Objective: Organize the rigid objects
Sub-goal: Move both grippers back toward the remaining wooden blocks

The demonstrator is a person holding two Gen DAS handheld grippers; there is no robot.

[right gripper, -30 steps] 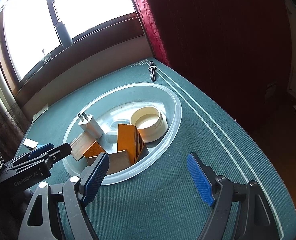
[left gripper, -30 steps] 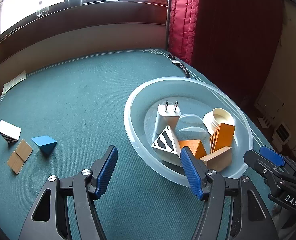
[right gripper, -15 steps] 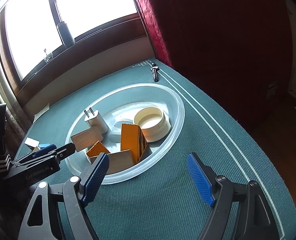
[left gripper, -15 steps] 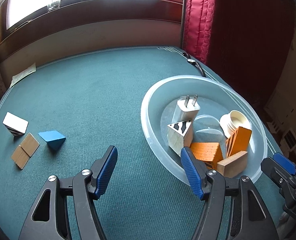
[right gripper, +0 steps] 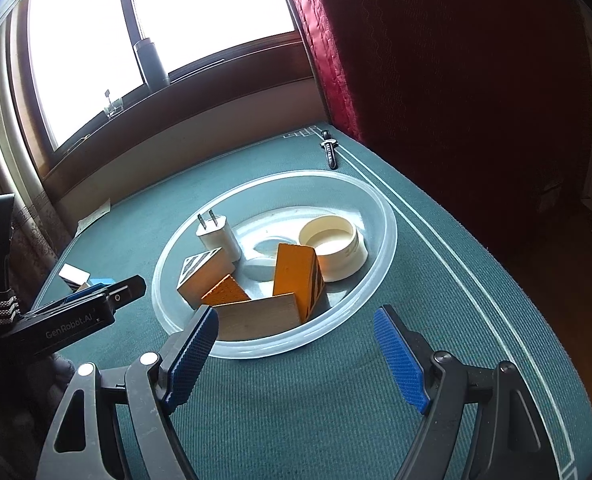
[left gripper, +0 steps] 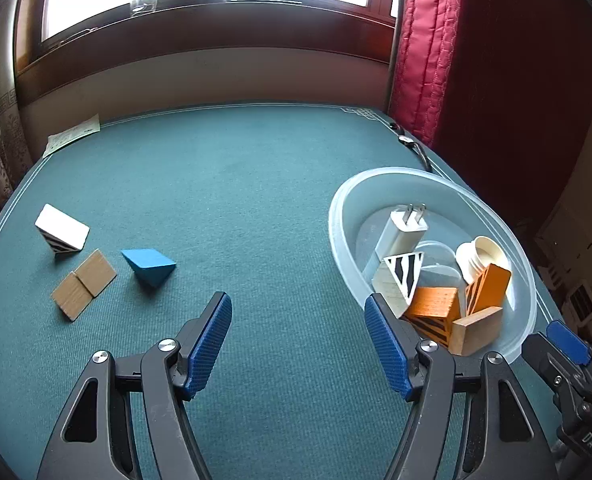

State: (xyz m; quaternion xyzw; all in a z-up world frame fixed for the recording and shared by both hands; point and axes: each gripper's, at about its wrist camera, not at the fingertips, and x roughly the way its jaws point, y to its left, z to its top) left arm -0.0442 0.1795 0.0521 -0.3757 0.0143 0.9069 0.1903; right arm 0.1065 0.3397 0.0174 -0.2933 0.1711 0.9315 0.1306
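Observation:
A clear plastic bowl [left gripper: 516, 240] [right gripper: 380, 216] on the green table holds a white plug adapter [left gripper: 402, 232], a zebra-striped wedge [left gripper: 402, 276], orange blocks [left gripper: 436, 304], a plain wooden block [left gripper: 476, 330] and a cream round lid [right gripper: 334, 246]. Left of the bowl lie a blue wedge [left gripper: 148, 266], a flat wooden piece [left gripper: 83, 284] and a white striped block [left gripper: 62, 232]. My left gripper [left gripper: 298, 338] is open and empty over the bare table between the loose blocks and the bowl. My right gripper [right gripper: 296, 354] is open and empty just in front of the bowl's near rim.
A dark pen-like object [right gripper: 330, 152] lies at the table's far right corner. A paper slip [left gripper: 74, 136] lies at the far left edge. A red curtain [left gripper: 424, 60] hangs right of the table, a window sill behind it.
My left gripper has swung left, so the bowl has slid to the right of its view and the loose blocks have come closer to centre. My right gripper has hardly moved.

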